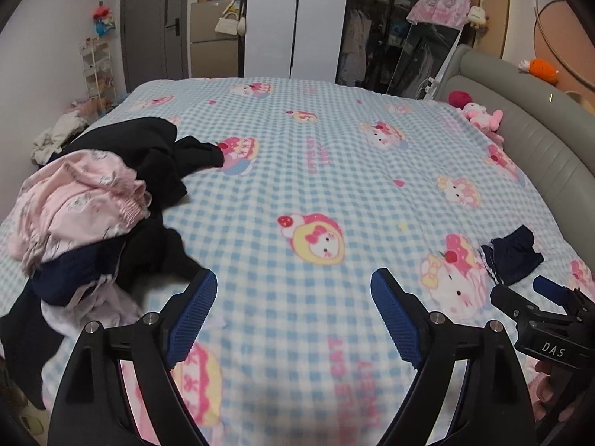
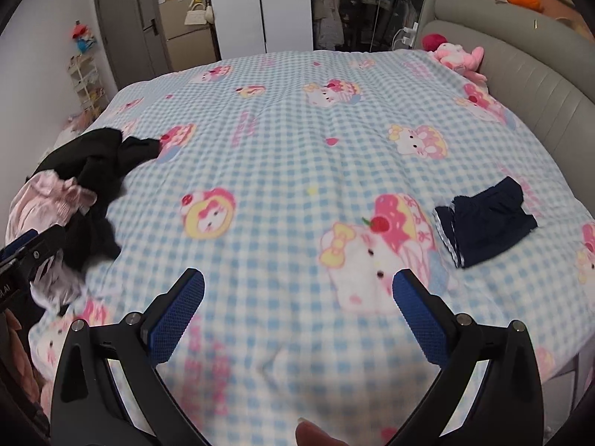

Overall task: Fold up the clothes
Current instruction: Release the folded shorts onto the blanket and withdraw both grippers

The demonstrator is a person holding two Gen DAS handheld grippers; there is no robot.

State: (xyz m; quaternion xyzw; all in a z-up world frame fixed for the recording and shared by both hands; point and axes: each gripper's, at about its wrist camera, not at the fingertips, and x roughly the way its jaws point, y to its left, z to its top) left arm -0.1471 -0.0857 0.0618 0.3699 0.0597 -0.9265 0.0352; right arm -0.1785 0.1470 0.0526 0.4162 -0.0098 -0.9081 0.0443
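A pile of unfolded clothes [image 1: 93, 204] lies on the left of the bed: a pink garment [image 1: 81, 200] on top of black and navy ones. It also shows in the right wrist view [image 2: 85, 186]. A folded navy garment [image 1: 511, 258] lies alone at the right; it also shows in the right wrist view [image 2: 487, 221]. My left gripper [image 1: 293, 293] is open and empty above the blanket, just right of the pile. My right gripper [image 2: 297, 290] is open and empty, left of the folded garment. The right gripper also shows in the left wrist view [image 1: 528, 293].
The bed carries a blue checked cartoon blanket [image 1: 297, 171]. A grey padded headboard [image 1: 539, 141] runs along the right, with pink plush toys [image 1: 479, 115] beside it. Wardrobes [image 1: 297, 18], a door and a small shelf stand beyond the far edge.
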